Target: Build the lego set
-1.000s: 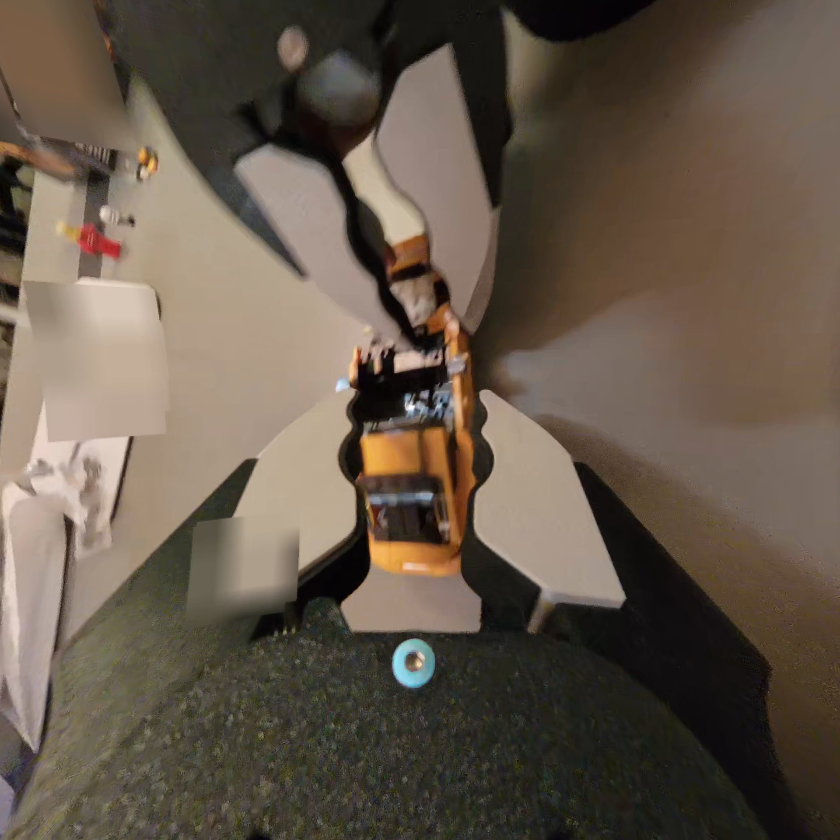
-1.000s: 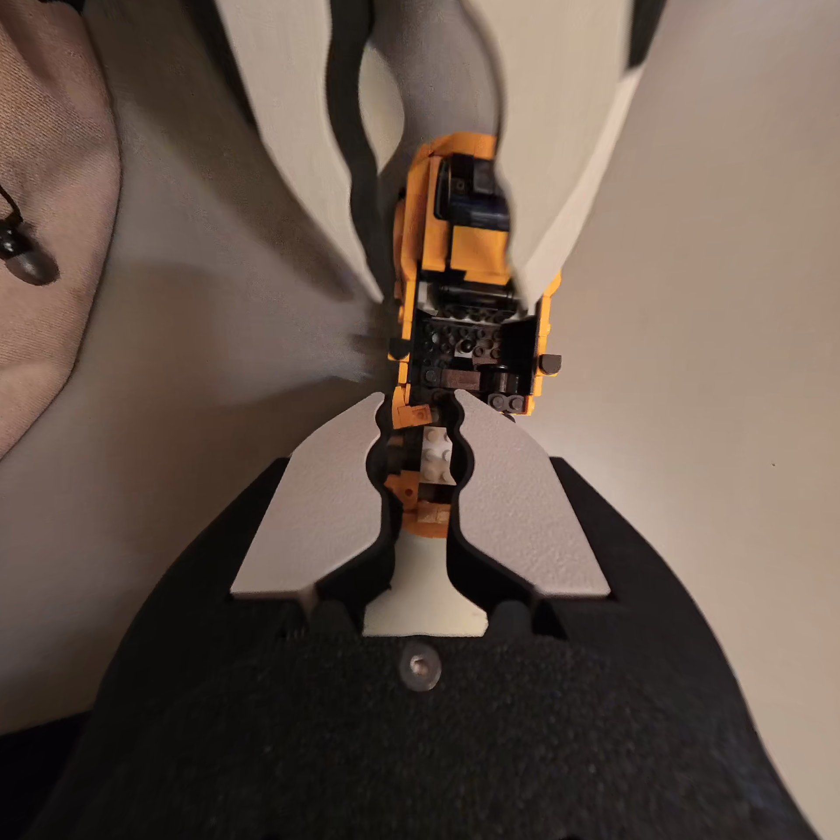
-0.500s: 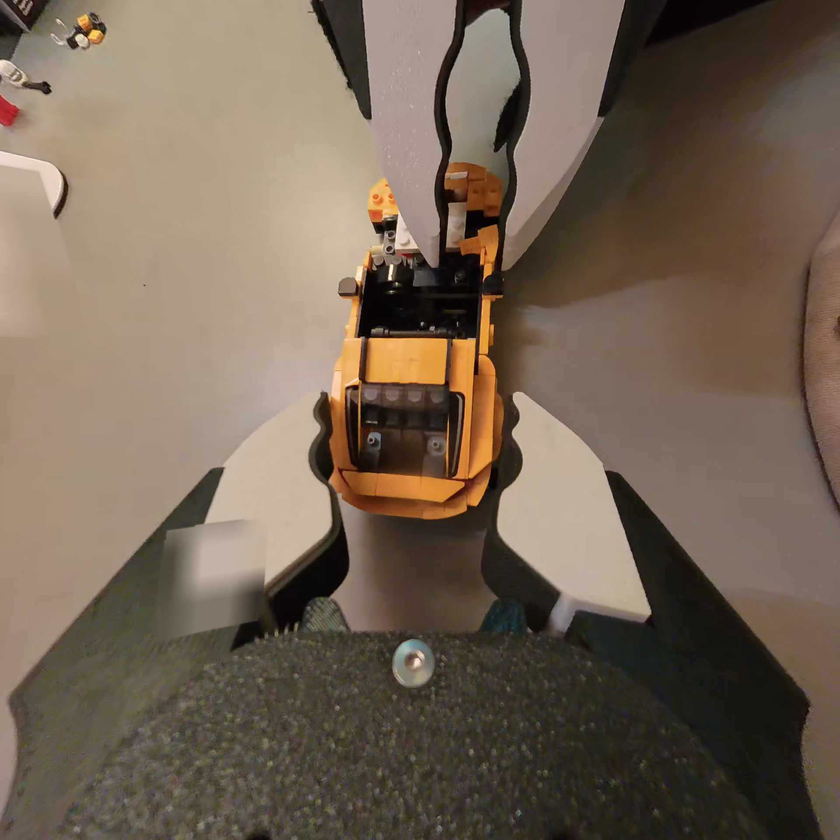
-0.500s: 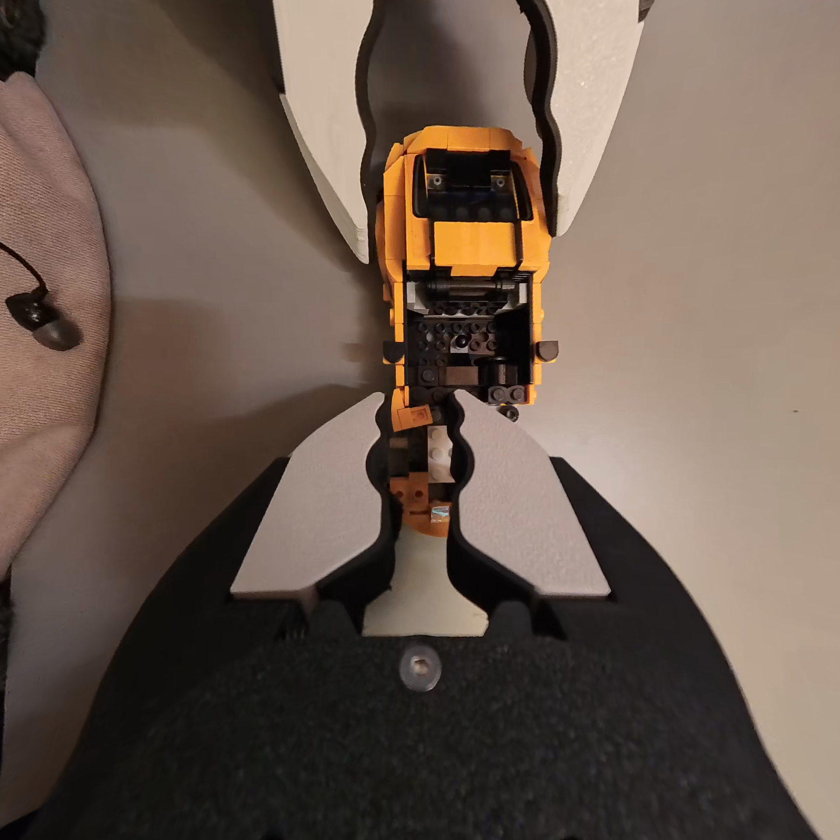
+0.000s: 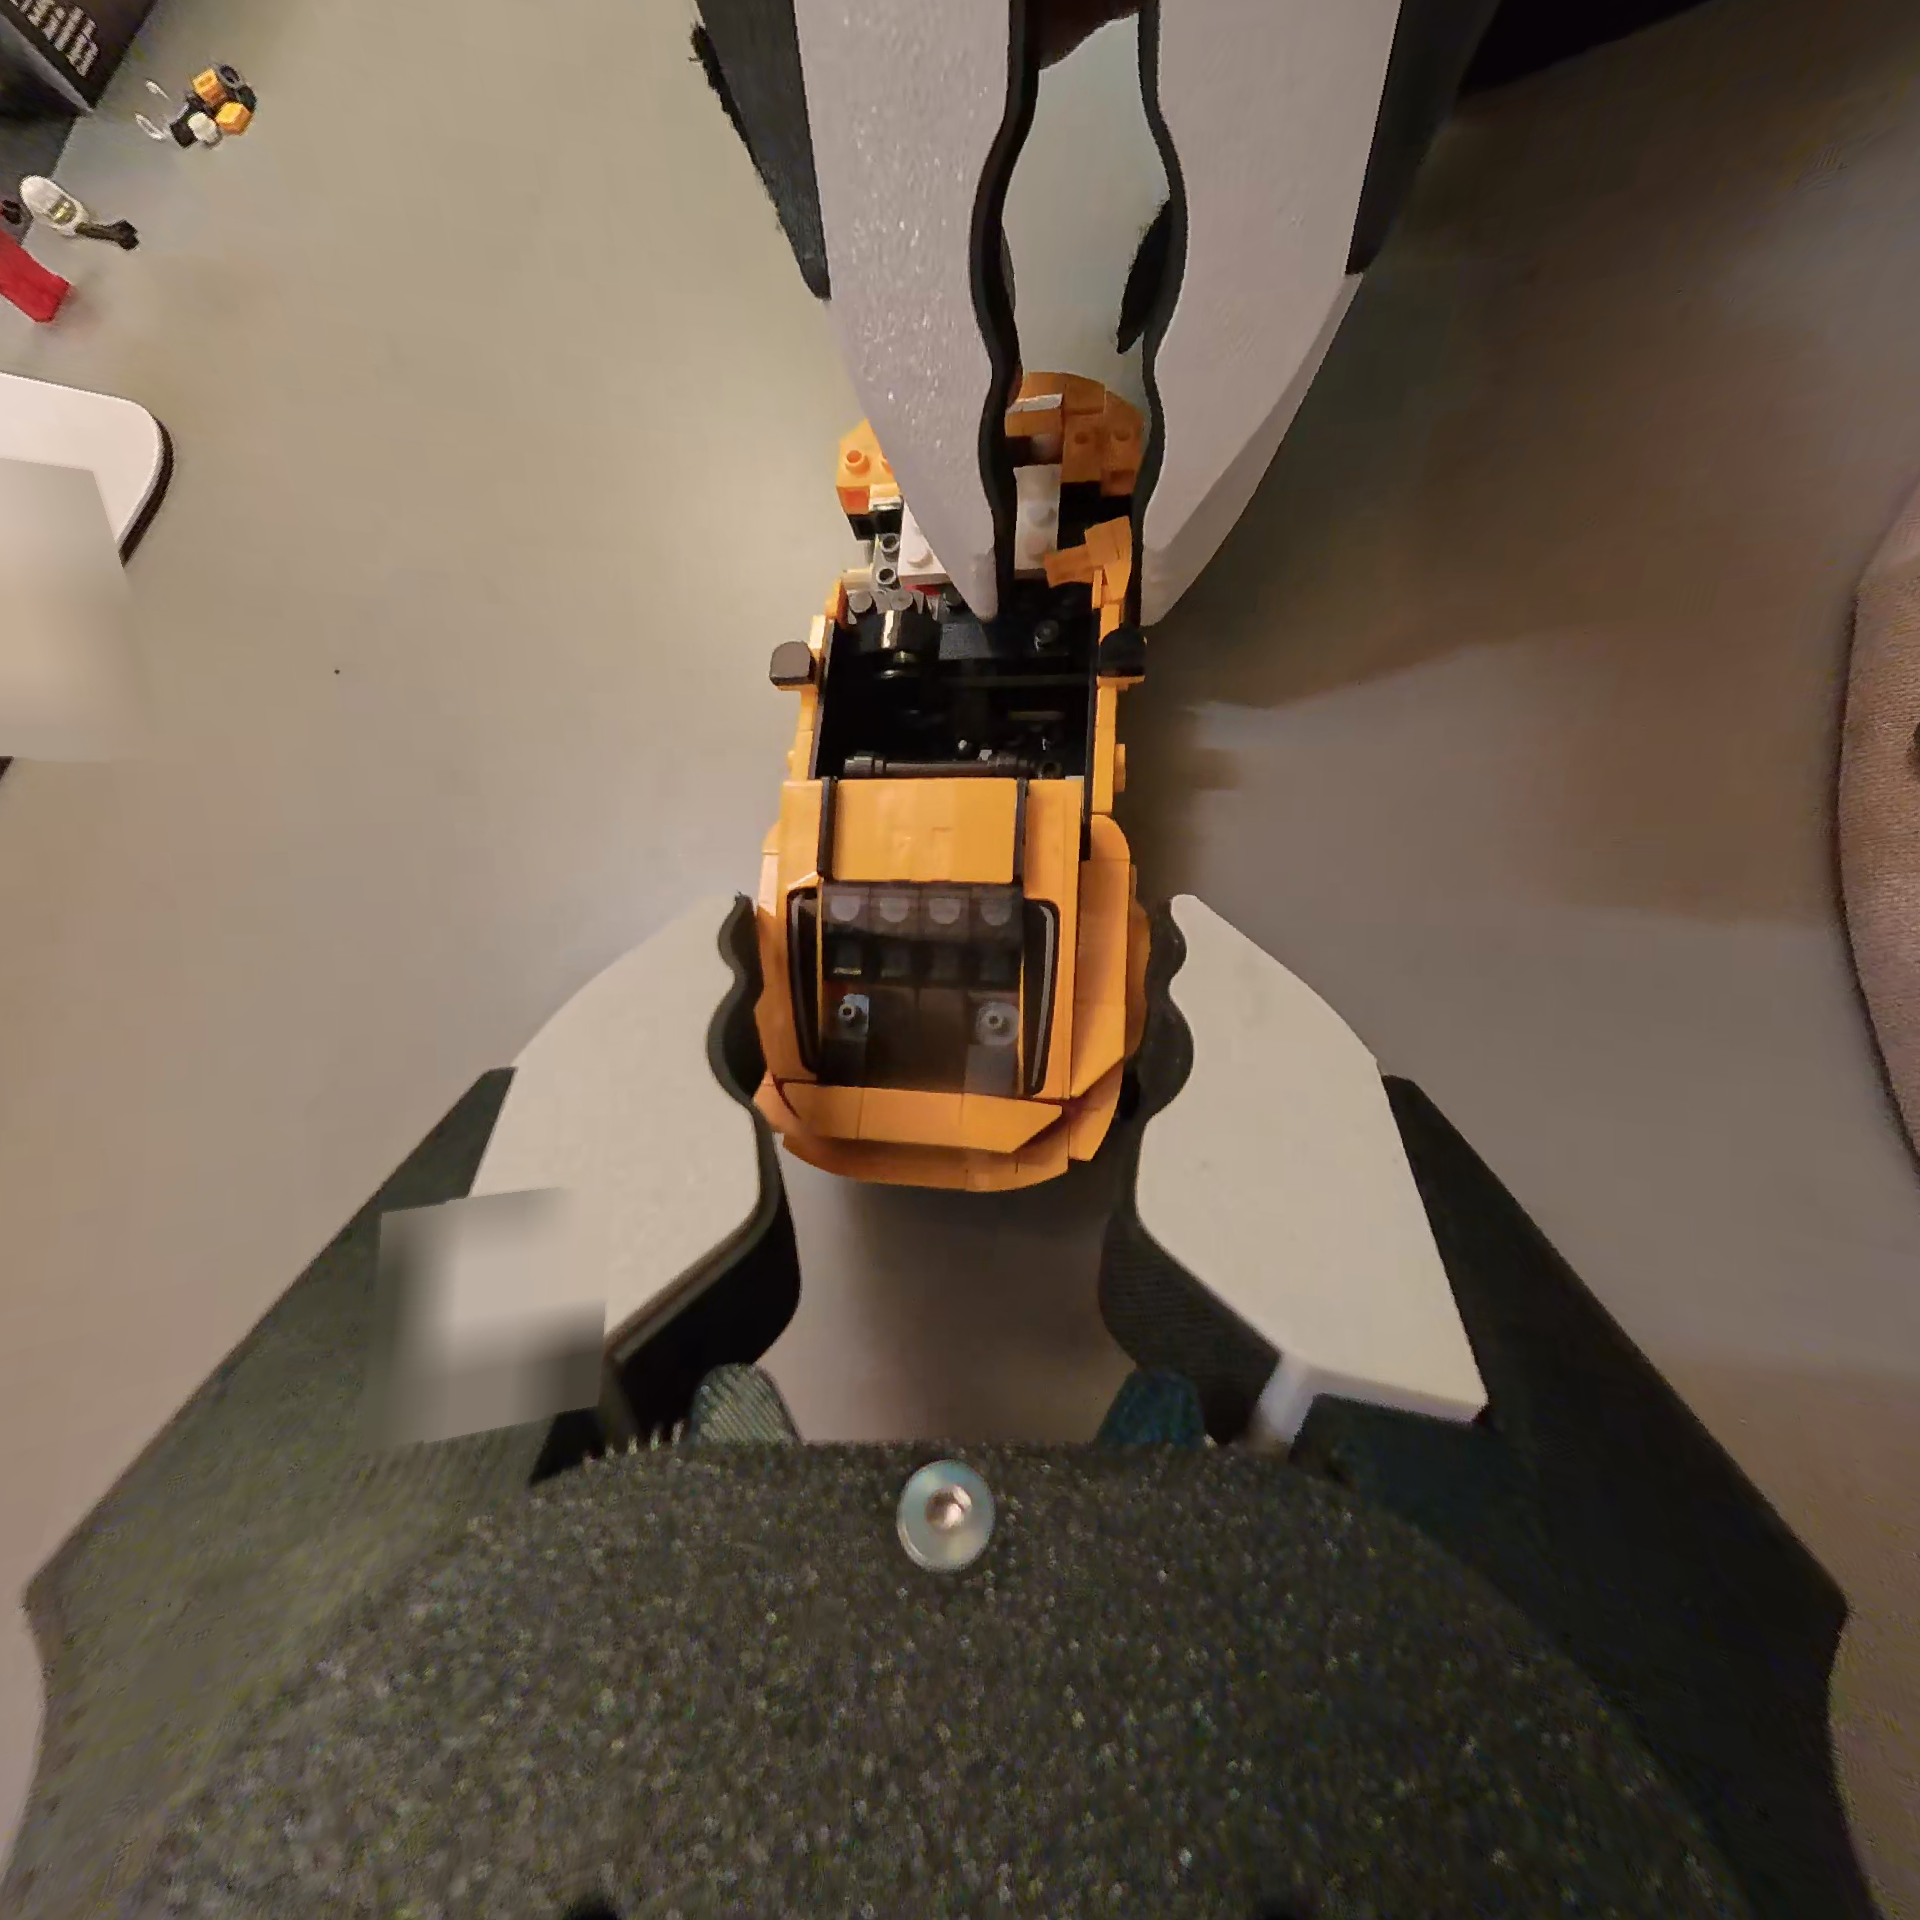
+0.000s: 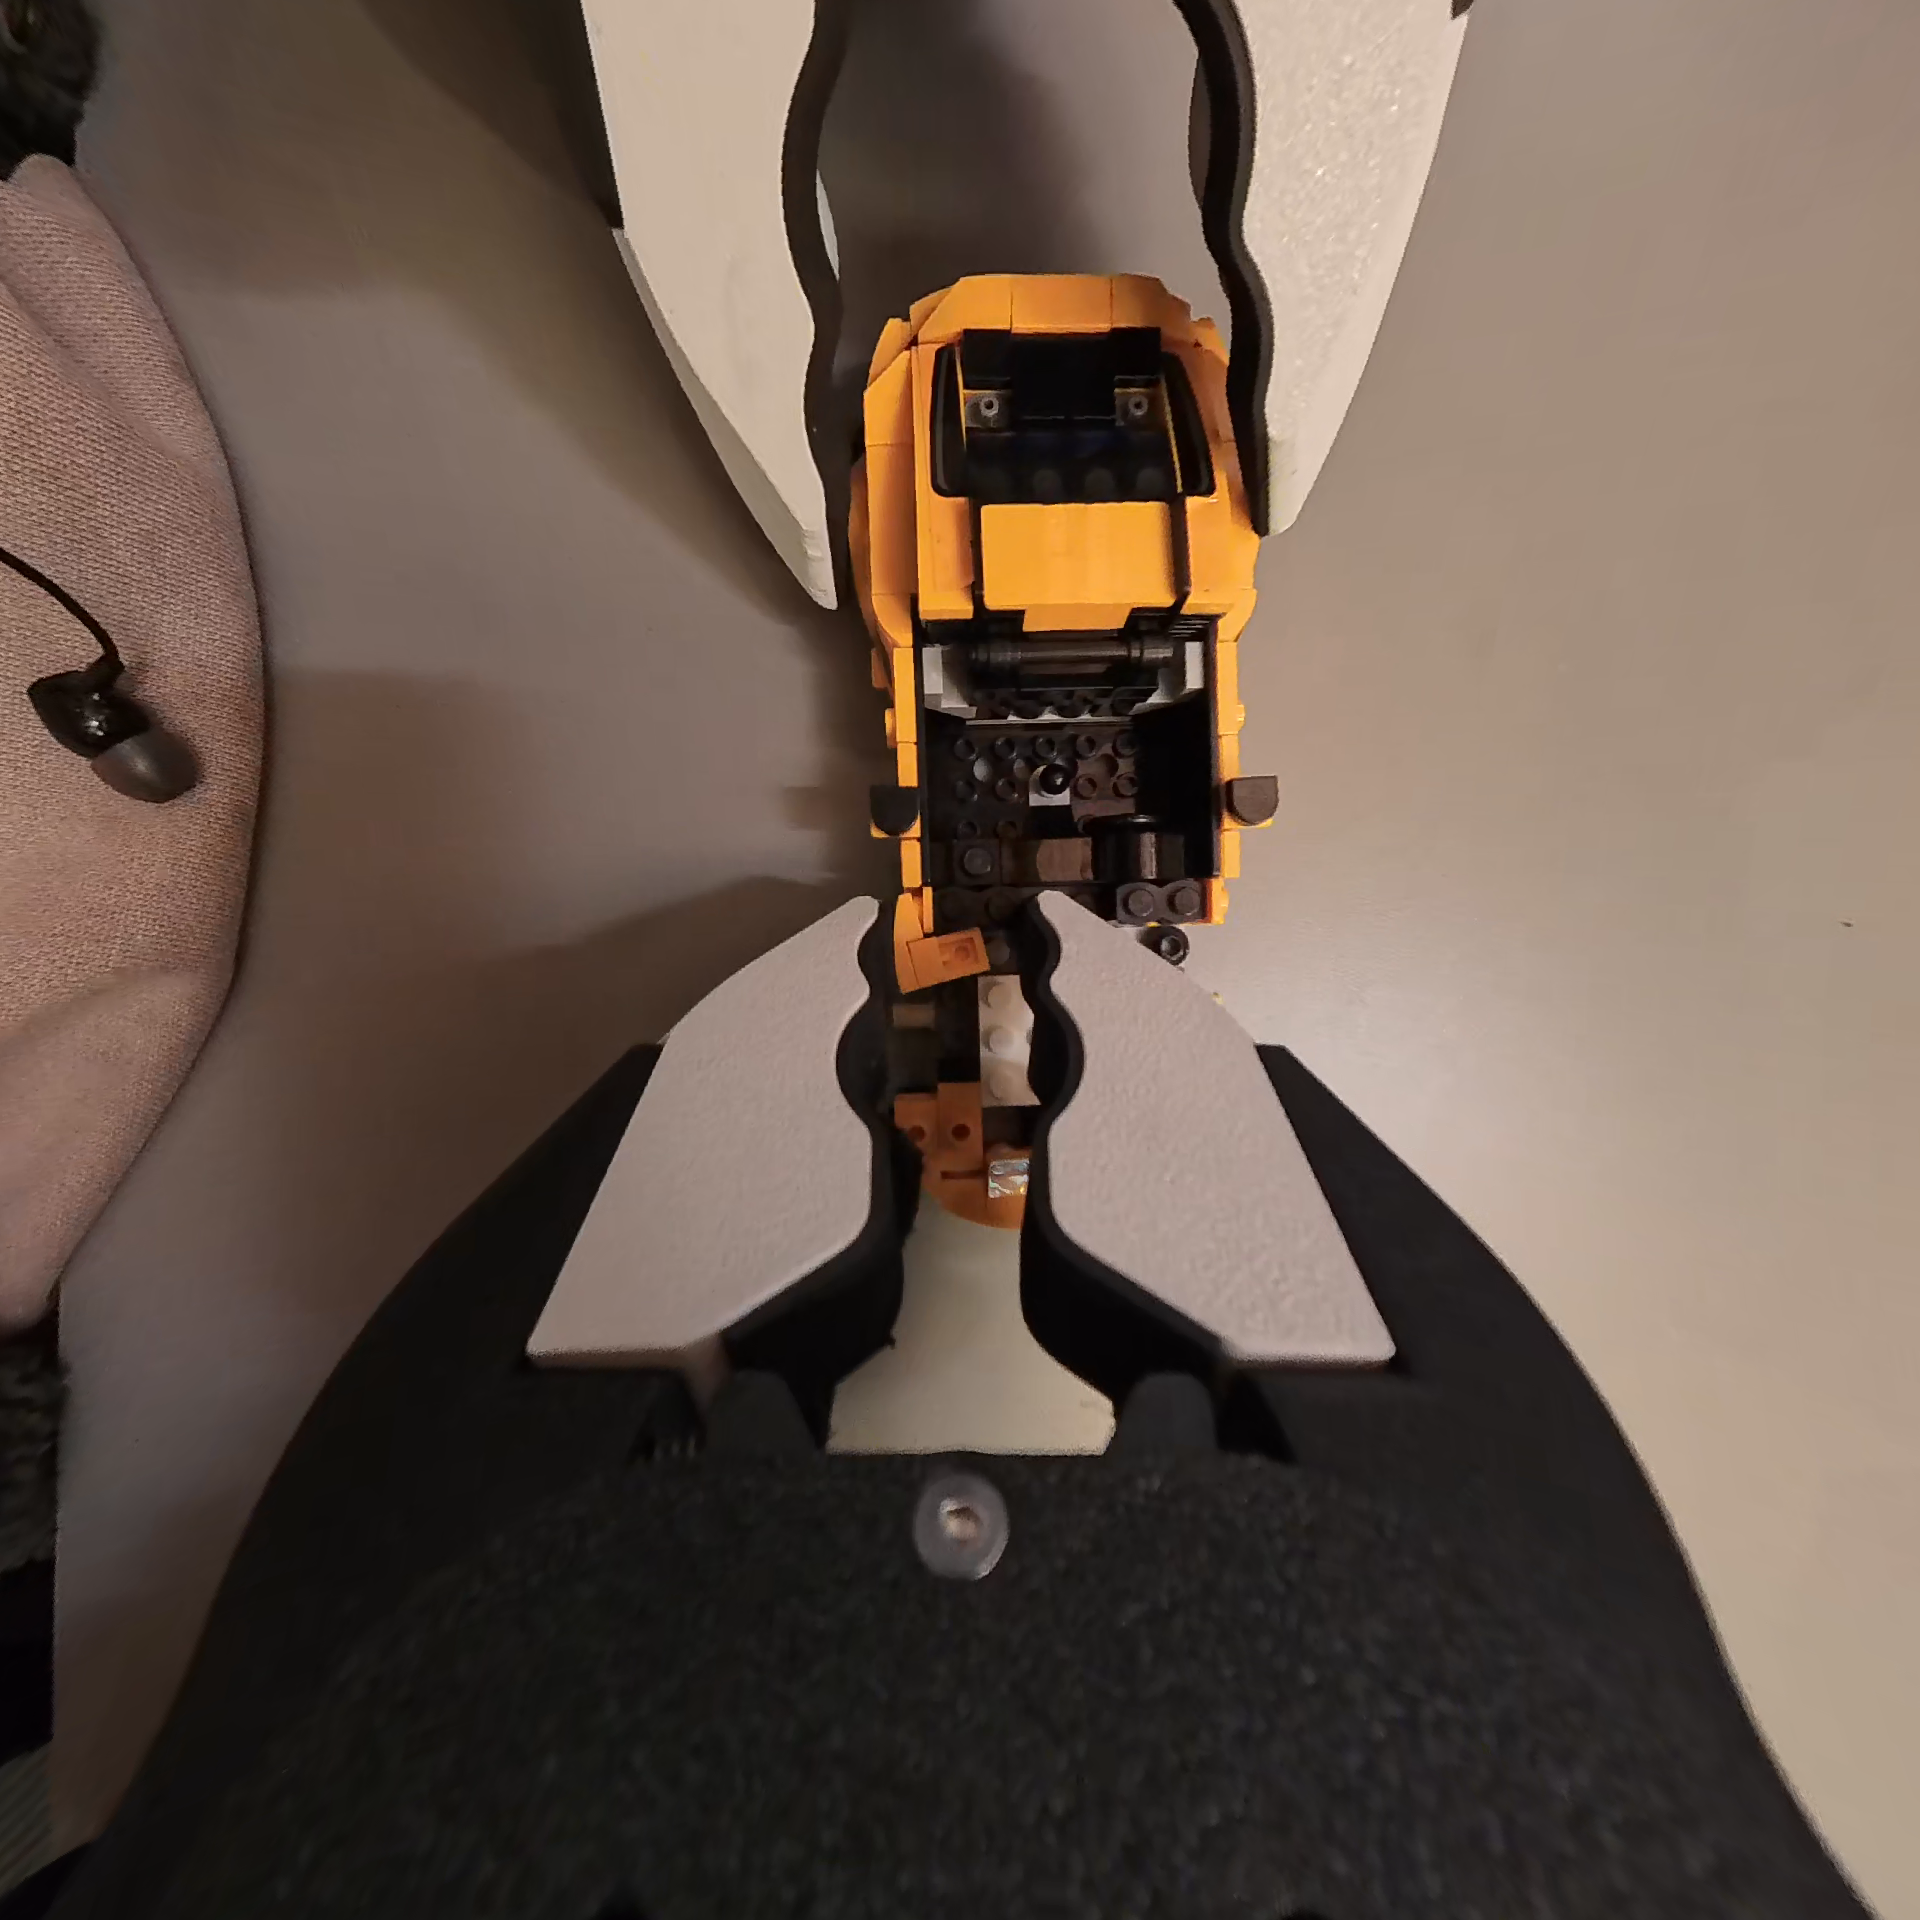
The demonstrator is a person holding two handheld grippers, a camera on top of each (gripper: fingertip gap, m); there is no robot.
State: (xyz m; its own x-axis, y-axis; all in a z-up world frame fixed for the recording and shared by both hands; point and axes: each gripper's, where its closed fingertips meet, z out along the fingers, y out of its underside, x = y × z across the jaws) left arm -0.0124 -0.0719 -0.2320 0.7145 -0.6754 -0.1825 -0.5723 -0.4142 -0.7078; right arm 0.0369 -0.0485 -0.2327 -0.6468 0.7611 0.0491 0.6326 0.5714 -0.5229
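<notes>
Left wrist view: orange lego car (image 5: 951, 935) sits on a plain grey table (image 5: 468, 727), its closed end with the dark slatted panel toward the camera, the open black cabin in the middle and the unfinished end farthest away. Left gripper (image 5: 951, 997) has its jaws spread wide, one white finger on each flank of the near end; the wavy black pads lie right at the bodywork, but whether they press on it cannot be told. Right gripper (image 5: 1070, 561) comes in from the top, jaws drawn narrow and set on the unfinished end among white and orange bricks. At far upper left, well apart from the car, a small cluster of loose pieces (image 5: 208, 104), a red piece (image 5: 31, 286) and a white sheet (image 5: 73, 457) at the edge. Right wrist view: same car (image 6: 1060, 623) seen from the other end. Right gripper (image 6: 961, 966) is nearly closed, its pads clamped on the narrow stack of white, black and orange bricks at the near end. Beyond the studded black cabin floor, the left gripper (image 6: 1049, 499) brackets the far end, held wide. Pinkish fabric (image 6: 94, 727) lies at left with a dark earbud (image 6: 109, 738) resting on it.
</notes>
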